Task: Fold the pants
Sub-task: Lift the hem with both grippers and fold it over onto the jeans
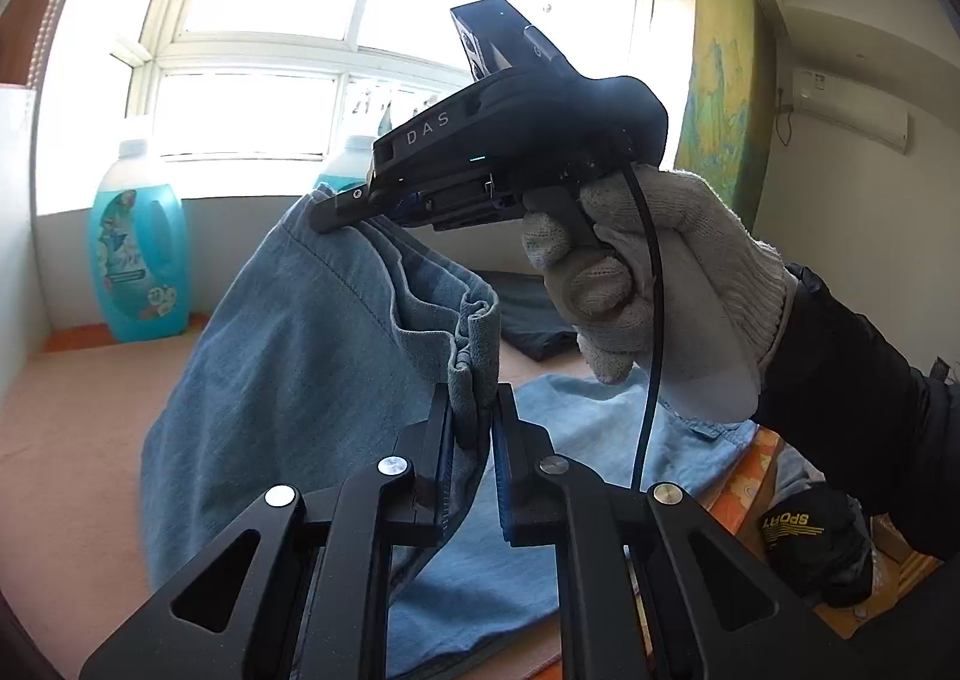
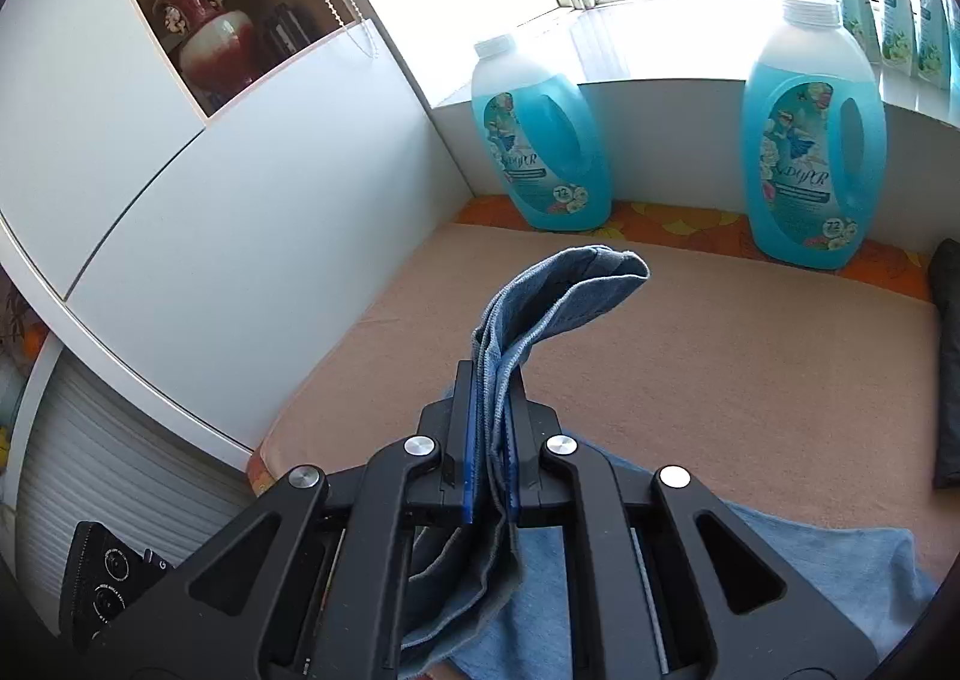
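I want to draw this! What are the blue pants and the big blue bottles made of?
The pants look like soft, faded denim cloth: woven texture, stitched hems, floppy folds. The bottles look like smooth see-through plastic with blue liquid inside, white caps and glossy paper-like labels.

My black grippers [image 1: 474, 440] pinched faded blue denim pants [image 1: 288, 356]; turquoise floral-labelled bottles [image 2: 540, 140] stood on orange-patterned cloth [image 2: 678, 221].

Both grippers [image 1: 474, 416] [image 2: 492, 428] clamped shut; gloved right hand [image 1: 648, 284] raised
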Motion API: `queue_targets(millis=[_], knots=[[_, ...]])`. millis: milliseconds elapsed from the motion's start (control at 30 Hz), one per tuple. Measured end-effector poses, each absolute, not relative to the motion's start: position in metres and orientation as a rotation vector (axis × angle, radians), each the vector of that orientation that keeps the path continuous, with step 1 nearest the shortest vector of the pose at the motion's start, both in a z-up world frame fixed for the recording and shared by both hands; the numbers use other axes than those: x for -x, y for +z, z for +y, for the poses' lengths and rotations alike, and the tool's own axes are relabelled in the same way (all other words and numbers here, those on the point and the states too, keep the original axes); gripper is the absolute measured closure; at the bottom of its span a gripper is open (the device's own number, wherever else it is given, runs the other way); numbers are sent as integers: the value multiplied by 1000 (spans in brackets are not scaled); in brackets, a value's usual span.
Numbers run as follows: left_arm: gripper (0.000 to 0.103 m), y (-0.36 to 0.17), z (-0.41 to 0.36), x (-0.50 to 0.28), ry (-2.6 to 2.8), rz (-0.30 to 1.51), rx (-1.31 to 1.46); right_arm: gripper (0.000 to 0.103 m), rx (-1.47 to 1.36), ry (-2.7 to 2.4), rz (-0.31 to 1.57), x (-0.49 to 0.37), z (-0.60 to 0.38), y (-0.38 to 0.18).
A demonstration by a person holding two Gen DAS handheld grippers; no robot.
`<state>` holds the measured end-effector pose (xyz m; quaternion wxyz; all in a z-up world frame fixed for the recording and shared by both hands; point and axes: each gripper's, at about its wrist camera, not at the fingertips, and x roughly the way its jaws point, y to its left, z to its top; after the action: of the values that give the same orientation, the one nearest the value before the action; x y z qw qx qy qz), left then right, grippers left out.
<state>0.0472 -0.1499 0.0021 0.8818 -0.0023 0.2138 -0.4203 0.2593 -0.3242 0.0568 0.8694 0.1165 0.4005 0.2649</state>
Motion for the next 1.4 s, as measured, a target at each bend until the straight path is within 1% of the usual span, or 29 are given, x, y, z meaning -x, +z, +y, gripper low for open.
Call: queue_targets(millis=[333,767,933,1167,1333,1400], knots=[[93,0,-258,-34,-1122,476,-77,95,-301,321,851,-210,-477,44],[93,-3,-383,-7,-1412,538,-153,95,-369,67,861,-127,-627,24],[93,-21,-419,8,-1481,571,-206,95,-391,6,898,-105,-662,-9],[93,-52,-456,11,-1520,664,-246,95,-466,-22,938,-91,-690,-55],[93,-67,-463,13,-1533,720,-283,95,-534,19,962,-86,-699,-82],[93,-72,-463,16,-1536,728,-305,93,-584,49,961,-82,-705,-90]])
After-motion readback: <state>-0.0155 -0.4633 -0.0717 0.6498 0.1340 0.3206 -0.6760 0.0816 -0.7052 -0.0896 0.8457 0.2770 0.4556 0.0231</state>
